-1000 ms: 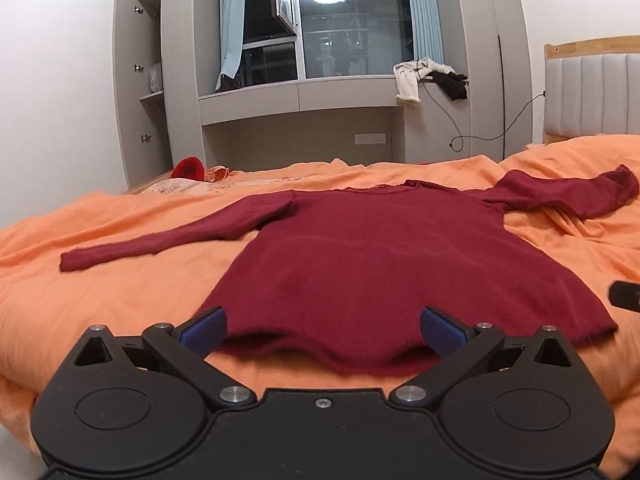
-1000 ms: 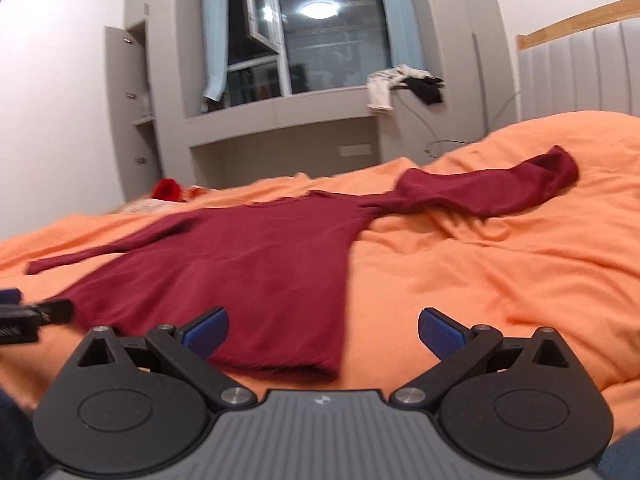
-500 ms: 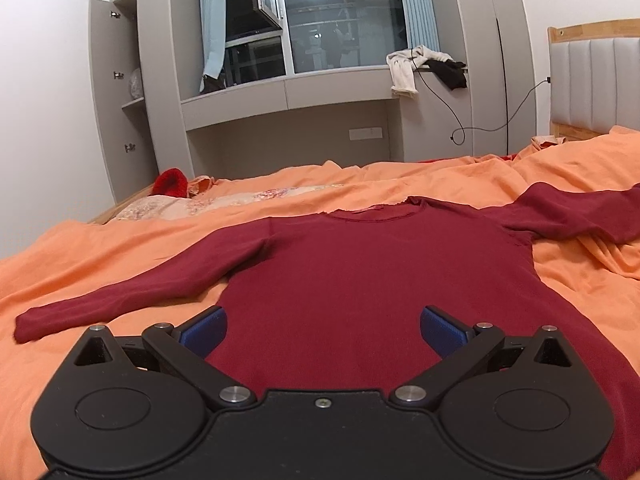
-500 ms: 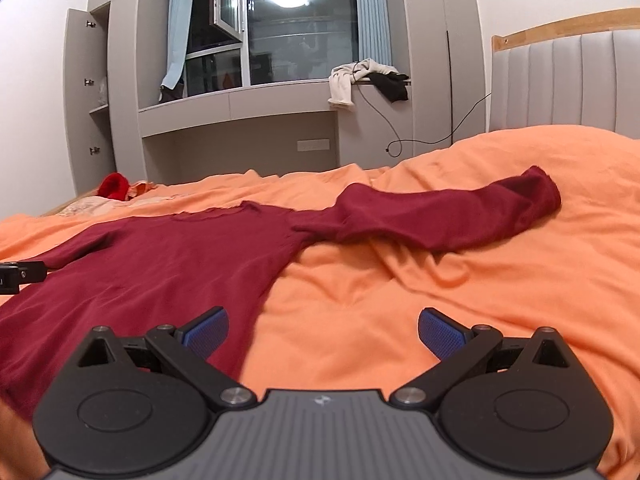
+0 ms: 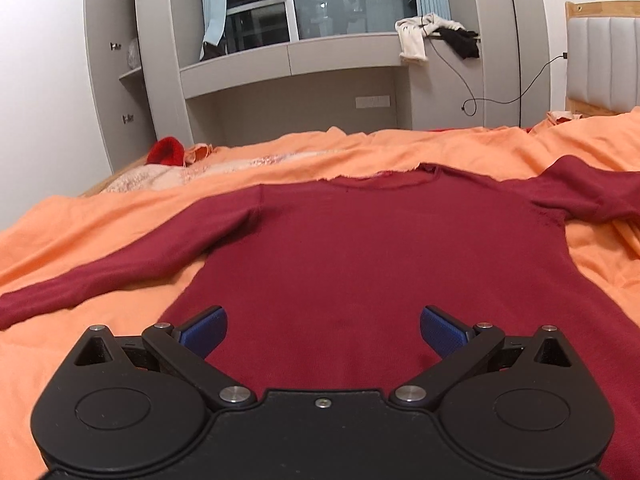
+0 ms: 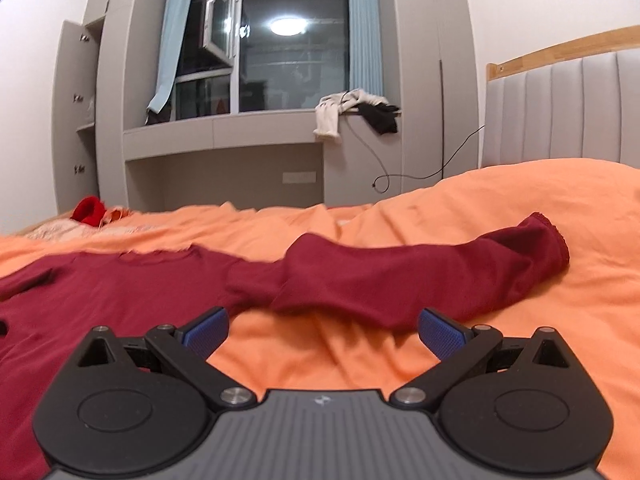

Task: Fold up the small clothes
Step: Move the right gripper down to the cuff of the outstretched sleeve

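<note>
Jaws spread wide on both grippers, empty; maroon sweater (image 5: 360, 264) flat on orange bedsheet (image 6: 480, 216); grey window desk (image 6: 224, 136) behind.

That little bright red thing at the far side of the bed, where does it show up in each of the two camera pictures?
Left wrist view: the red item lies at upper left, by the bed's far edge, below the cabinet.
Right wrist view: it sits at far left, at mid-height.
Shared landmark: the white garment draped over the window ledge.

We read no text, labels or numbers anywhere. Only mark: a small embossed logo on the right gripper (image 6: 322, 330) housing, too small to make out.
</note>
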A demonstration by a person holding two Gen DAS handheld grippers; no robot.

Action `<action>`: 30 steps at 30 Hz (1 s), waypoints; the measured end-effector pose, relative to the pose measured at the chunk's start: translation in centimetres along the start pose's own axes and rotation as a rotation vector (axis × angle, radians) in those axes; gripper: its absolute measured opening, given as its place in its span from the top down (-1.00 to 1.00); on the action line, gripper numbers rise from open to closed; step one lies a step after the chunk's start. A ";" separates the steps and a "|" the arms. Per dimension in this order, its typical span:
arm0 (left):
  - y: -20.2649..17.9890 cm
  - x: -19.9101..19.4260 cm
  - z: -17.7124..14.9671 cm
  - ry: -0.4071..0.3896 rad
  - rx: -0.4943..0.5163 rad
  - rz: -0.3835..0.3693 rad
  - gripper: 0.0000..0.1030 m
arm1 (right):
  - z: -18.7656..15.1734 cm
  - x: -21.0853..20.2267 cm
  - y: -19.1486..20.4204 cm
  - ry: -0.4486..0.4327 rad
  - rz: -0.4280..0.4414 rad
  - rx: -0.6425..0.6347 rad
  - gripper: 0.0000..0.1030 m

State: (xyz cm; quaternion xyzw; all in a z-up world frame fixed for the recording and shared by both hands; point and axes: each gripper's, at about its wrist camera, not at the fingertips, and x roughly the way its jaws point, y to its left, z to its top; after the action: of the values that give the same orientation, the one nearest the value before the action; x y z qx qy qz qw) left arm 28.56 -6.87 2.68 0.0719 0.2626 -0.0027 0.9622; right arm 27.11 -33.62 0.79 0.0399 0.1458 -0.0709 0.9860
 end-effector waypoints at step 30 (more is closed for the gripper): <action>0.9 2.1 -2.7 0.078 -0.001 -0.001 -0.99 | 1.3 7.1 -15.7 -0.096 -0.290 0.344 -0.99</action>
State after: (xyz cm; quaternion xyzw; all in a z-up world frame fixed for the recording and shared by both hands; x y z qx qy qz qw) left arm 29.06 -5.56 -0.57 0.0712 0.3001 -0.0001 0.9512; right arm 31.80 -50.20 -0.97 0.1827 0.0885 -0.2376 0.9499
